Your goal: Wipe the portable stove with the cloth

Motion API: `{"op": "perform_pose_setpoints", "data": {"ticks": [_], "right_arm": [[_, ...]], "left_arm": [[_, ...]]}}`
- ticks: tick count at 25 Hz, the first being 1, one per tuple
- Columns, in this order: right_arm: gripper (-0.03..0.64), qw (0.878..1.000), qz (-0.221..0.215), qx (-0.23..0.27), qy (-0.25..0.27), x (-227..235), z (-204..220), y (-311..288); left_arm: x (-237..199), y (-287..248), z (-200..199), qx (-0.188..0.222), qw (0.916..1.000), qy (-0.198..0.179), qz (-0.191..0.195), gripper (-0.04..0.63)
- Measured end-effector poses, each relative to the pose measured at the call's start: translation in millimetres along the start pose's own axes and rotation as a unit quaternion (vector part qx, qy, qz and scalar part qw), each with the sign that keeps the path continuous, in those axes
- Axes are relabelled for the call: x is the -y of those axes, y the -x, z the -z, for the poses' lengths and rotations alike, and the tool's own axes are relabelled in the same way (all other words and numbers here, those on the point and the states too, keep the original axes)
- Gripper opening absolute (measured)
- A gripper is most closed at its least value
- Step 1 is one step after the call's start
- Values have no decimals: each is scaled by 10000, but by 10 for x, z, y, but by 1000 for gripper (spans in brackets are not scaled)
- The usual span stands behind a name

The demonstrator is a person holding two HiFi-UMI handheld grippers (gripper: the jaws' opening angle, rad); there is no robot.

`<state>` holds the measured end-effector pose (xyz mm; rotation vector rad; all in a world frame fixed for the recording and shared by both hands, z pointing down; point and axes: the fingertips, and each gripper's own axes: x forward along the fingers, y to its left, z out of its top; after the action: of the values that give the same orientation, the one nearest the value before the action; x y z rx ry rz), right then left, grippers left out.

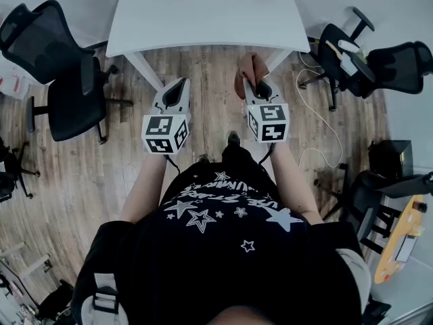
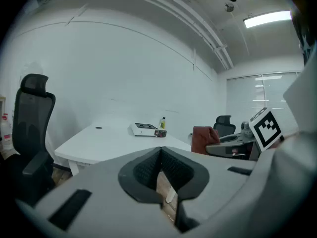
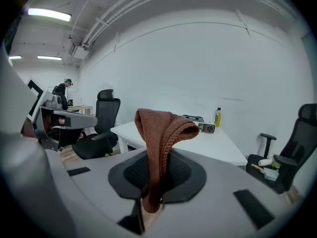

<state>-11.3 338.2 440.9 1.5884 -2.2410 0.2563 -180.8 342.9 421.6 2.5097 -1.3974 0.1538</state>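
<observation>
Cloth (image 3: 161, 128) pinched by right gripper (image 1: 259, 87) fingers | left gripper (image 1: 178, 85) fingers closed | both held forward

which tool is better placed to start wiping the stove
Right. The right tool is shut on the brown cloth, while the left tool is shut on nothing. The portable stove sits ahead on the white table.
</observation>
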Motion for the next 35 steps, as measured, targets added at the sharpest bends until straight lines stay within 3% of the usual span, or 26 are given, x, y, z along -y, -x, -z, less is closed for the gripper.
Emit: {"op": "perform_pose_setpoints", "data": {"ticks": [11, 24, 35], "right_arm": [[52, 9999, -10, -53, 95, -32, 27, 89], [53, 9999, -85, 19, -136, -207, 86, 116], [54, 9988, -147, 44, -466, 145, 84, -425]], "left_arm": [[49, 54, 88, -81, 9999, 14, 59, 8], [-111, 263, 165, -140, 9999, -51, -30, 8], [-368, -179, 167, -280, 9992, -63, -293, 8]]}}
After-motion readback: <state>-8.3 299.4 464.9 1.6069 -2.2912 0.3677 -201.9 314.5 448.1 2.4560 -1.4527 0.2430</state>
